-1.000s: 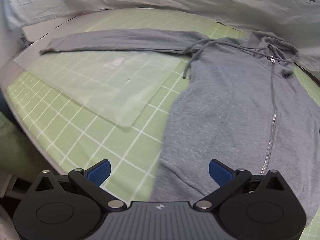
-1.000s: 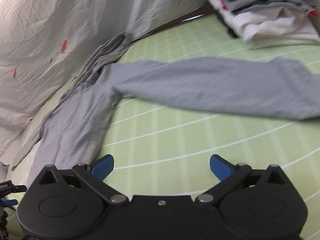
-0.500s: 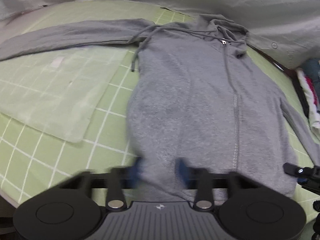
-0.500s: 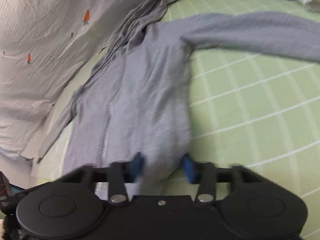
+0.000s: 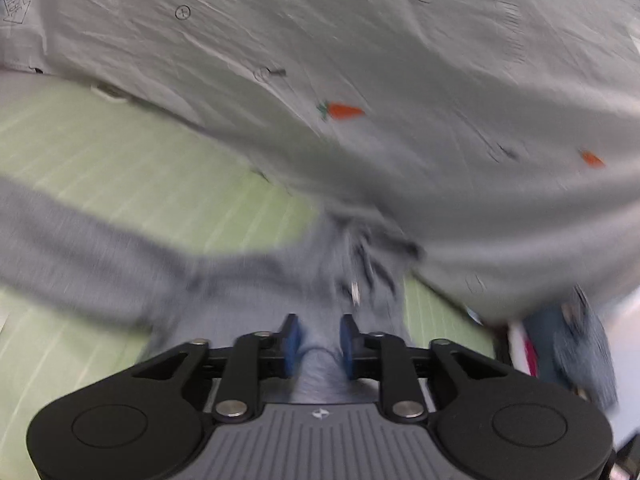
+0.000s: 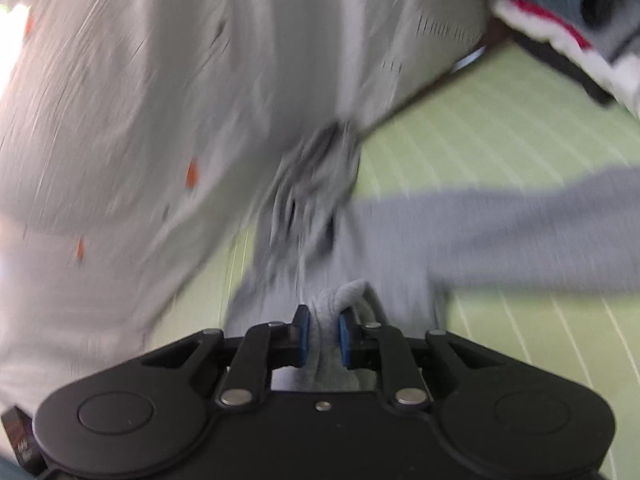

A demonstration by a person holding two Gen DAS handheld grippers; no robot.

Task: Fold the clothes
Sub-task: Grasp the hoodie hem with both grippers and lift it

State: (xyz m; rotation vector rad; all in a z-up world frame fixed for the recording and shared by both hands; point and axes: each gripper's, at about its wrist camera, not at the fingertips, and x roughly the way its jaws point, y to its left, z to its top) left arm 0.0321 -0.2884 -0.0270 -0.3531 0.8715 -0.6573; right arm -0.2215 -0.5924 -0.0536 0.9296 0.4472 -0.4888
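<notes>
Both grippers, left (image 5: 319, 341) and right (image 6: 323, 338), clamped onto hoodie (image 5: 240, 280) hem since, lifting it toward hood; left jaws eased slightly; first fold underway, sleeves unfolded on mat (image 6: 500, 132).

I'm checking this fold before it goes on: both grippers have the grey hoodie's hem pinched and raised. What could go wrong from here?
1. The left gripper holds only a thin pinch of the hoodie, and its jaws have just been opening slightly, so the hem may slip out.
2. The sleeve lies spread out on the green mat; it could drag or bunch under the fold.
3. The hood end abuts the carrot-print sheet and may snag it.
</notes>
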